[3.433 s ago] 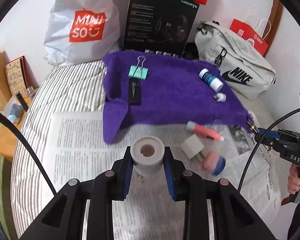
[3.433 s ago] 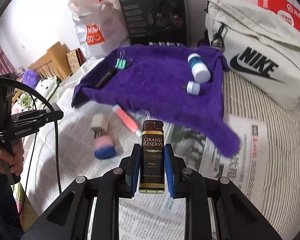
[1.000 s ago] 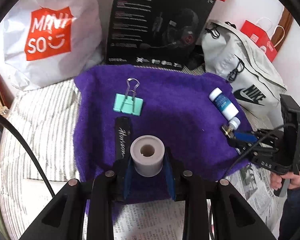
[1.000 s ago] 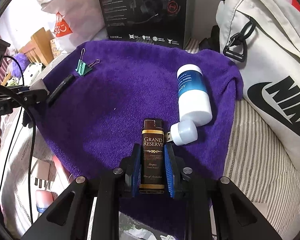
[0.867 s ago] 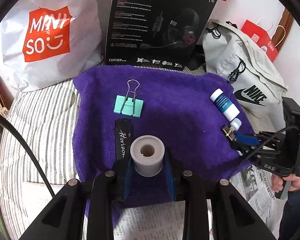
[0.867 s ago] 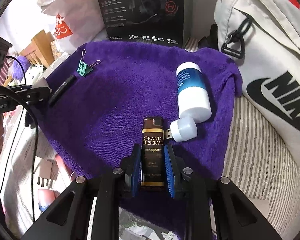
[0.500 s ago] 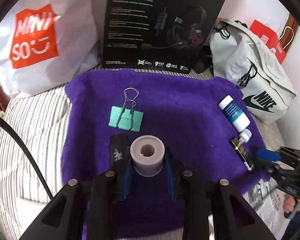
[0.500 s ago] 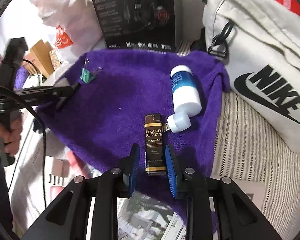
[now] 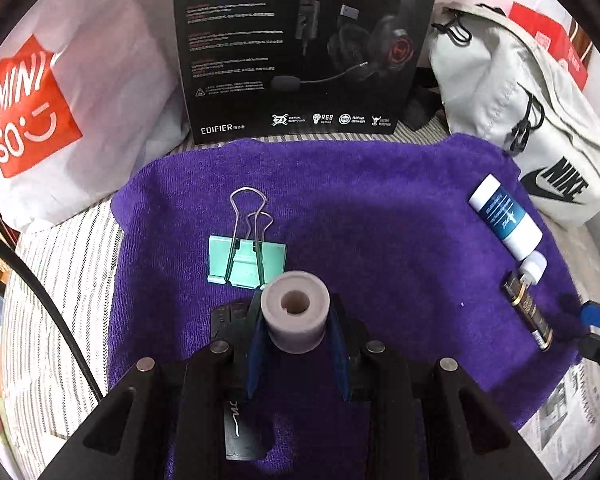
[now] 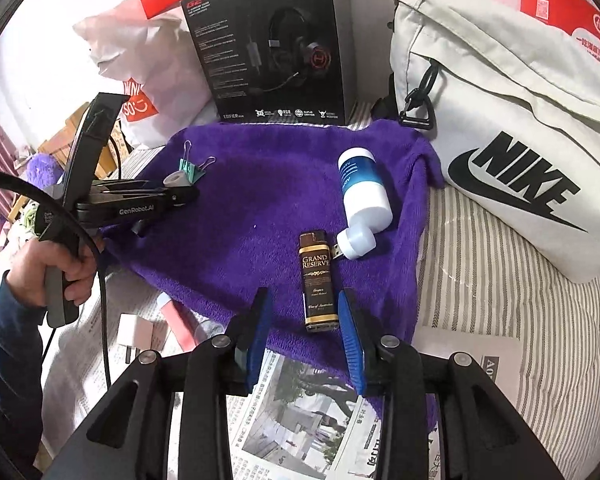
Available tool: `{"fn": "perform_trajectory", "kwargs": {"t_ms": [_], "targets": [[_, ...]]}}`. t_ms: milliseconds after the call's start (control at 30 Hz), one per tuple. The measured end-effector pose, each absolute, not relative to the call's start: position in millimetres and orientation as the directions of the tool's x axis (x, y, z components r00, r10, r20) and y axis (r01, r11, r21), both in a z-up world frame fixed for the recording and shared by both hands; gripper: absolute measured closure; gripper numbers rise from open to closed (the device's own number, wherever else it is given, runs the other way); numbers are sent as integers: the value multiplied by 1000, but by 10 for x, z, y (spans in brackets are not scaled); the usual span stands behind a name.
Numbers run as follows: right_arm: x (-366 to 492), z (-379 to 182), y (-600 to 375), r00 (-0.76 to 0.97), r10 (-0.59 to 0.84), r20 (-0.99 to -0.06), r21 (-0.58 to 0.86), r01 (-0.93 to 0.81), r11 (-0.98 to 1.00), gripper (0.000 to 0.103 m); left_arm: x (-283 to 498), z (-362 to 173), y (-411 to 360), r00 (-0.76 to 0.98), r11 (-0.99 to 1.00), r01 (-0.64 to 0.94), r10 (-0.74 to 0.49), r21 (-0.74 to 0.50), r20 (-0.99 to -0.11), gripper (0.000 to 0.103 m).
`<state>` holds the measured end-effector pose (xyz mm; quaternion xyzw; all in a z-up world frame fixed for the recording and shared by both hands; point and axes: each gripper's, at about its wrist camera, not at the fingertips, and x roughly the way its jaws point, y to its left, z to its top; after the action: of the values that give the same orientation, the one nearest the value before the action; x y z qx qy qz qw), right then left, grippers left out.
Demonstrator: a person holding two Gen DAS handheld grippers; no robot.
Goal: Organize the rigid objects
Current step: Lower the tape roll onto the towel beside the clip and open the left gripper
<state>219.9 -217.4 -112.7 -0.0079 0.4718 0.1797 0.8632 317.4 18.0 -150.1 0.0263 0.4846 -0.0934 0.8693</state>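
The left gripper is clamped on a grey roll, held over the near-left part of the purple towel spread on the bed, just near of the green binder clip and over a flat black piece lying under the jaws. The right gripper has its jaws opening; the brown lighter lies flat on the towel between them, with neither pad pressing it.

Risks from here, as I judge them:
- The roll is round, so if it is let go on its side on the soft, uneven towel it could roll toward the clip or off the near edge onto the newspaper.
- Set down where it hangs now, it might land on the black piece and sit crooked (hard to tell how much clearance there is).
- As the right jaws draw back, a pad could drag the lighter, nudging it against the small white cap touching its far end, and that against the white-and-blue bottle.
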Motion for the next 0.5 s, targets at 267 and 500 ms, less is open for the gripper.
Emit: {"fn": "perform_trajectory", "kwargs": {"t_ms": [267,500], "targets": [[2053,-1003,-2198,534,319,-783,174,-305,937,59,3098,-1485,141,496,977,214,-117,-10,-861,69],[1909,-882,-2242,553,311,-773,182,-276,944,58,2914,-1397,223,465,982,184,-118,-34,-877,69]]}}
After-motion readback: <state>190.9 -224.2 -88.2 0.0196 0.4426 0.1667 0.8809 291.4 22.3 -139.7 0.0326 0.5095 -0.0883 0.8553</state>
